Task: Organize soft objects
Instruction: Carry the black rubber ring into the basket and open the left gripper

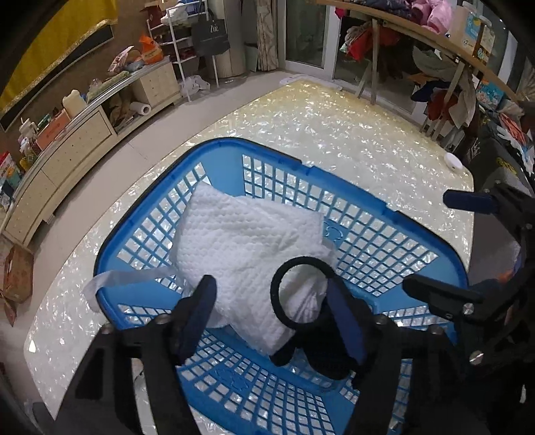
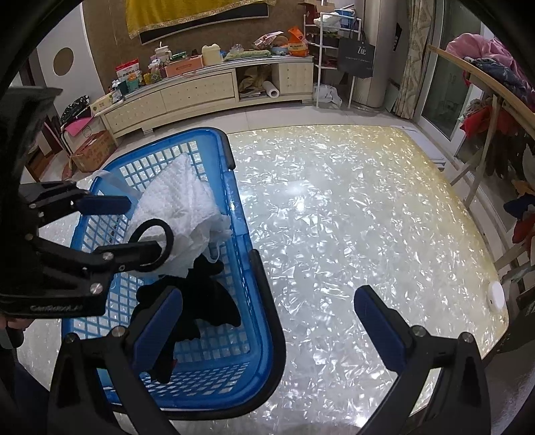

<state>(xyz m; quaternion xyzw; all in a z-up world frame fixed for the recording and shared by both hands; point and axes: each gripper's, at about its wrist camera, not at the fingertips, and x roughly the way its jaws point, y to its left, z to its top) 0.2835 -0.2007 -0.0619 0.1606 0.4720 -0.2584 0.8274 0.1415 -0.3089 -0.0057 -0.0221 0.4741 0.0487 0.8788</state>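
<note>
Inside the blue basket on the table, a white quilted cloth, a black hair tie and dark fabric lie. All look light, limp; pinch a cloth fold. Left gripper and right gripper jaws gape wide, empty.

Work surface: a glossy table top with a pearl-flake, shell-like pattern, cream-yellow toward its far edge, showing bright reflections of overhead light. Floor: pale grey tiles. Along the far brown textured wall stands a long, low cream cabinet with studded drawer fronts, its top crowded with boxes and packets. A yellow cloth with a gold trim hangs above it. A white metal shelf rack carries a dark paper bag lettered "Zoe". Glass sliding doors stand beside a patterned curtain. A wooden rail draped with clothing occupies the right side.
</note>
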